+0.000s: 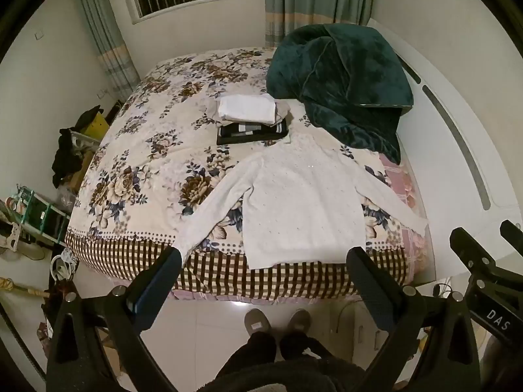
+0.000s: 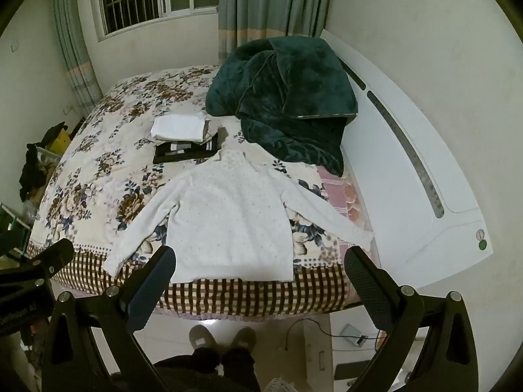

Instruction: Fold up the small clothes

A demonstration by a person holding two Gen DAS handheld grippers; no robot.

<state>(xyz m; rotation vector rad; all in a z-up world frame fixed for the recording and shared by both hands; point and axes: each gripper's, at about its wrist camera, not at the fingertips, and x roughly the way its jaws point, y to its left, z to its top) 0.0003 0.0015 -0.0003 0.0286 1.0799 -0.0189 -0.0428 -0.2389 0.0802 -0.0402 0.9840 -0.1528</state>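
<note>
With both the left gripper (image 1: 264, 263) and right gripper (image 2: 260, 261) spread empty, we have a folded stack (image 1: 251, 118) mid-bed while the white sweater (image 1: 294, 196) lies unfolded at the bed's (image 1: 137, 130) near edge.

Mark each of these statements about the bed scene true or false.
1. The white sweater lies spread flat with both sleeves out. True.
2. The left hand-held gripper grips a sleeve. False: it is open, holding nothing.
3. A green blanket is heaped near the headboard. True.
4. The folded pile sits on the floor. False: it sits on the bed.
5. The right hand-held gripper is open. True.
</note>
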